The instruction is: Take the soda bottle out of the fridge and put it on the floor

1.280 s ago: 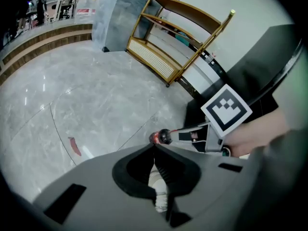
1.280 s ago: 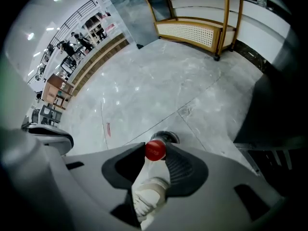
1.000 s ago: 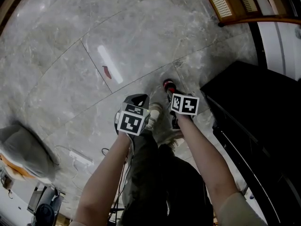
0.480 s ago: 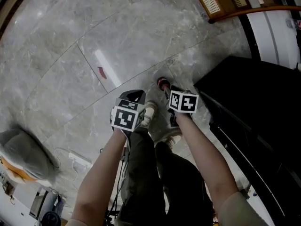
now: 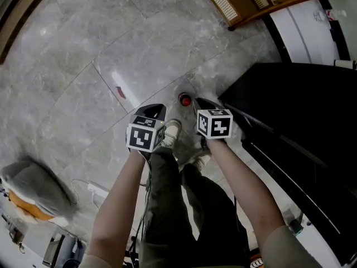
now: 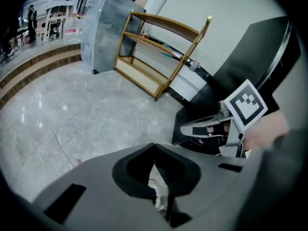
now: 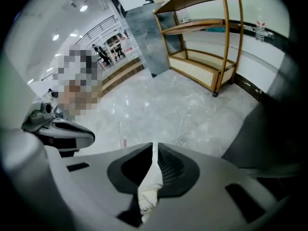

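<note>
The soda bottle stands upright on the grey marble floor, only its red cap showing from above, just left of the black fridge. My right gripper hangs above and right of the cap, apart from it. Its jaws have just been closing; in the right gripper view they stand together with nothing between them, only a shoe far below. My left gripper is left of the bottle, shut and empty. Each gripper shows in the other's view: the right gripper and the left gripper.
The person's legs and light shoes stand directly beneath both grippers. A wooden shelf rack is at the back. A grey bag and a cable with a power strip lie at the lower left. The fridge fills the right side.
Both grippers have risen away from the floor. The bottle stays standing, and its cap now shows apart from the right gripper, which was right next to it before.
</note>
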Available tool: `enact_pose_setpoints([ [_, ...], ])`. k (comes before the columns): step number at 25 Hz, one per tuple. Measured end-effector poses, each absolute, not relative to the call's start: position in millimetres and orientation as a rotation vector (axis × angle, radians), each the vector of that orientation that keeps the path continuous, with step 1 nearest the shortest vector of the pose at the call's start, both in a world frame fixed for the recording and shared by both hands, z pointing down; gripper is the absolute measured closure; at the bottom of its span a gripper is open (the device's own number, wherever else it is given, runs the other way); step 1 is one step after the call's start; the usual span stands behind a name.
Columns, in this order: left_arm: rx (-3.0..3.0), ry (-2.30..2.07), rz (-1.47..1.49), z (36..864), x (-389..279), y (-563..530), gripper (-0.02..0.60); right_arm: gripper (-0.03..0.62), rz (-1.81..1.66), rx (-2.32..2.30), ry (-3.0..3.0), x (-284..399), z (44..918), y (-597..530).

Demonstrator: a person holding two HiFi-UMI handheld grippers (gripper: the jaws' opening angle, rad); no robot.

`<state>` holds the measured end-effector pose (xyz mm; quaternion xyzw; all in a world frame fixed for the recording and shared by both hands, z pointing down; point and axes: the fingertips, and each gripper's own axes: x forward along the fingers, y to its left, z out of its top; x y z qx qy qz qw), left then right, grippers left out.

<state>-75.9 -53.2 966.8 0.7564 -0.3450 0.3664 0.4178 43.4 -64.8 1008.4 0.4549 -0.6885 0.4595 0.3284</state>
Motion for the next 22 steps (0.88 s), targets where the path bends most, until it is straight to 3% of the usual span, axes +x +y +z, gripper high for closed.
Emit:
enact_pose_setpoints([
  [13,2.162,-0.929,0.882,771,-55,-87,0.575,0.597,1.126,1.332,-1.886,57,814,-58],
  [22,2.290,-0.959,0.822,619,-46,-97,0.575,0.598,0.992,1.467,-2.053,70,629,-61],
])
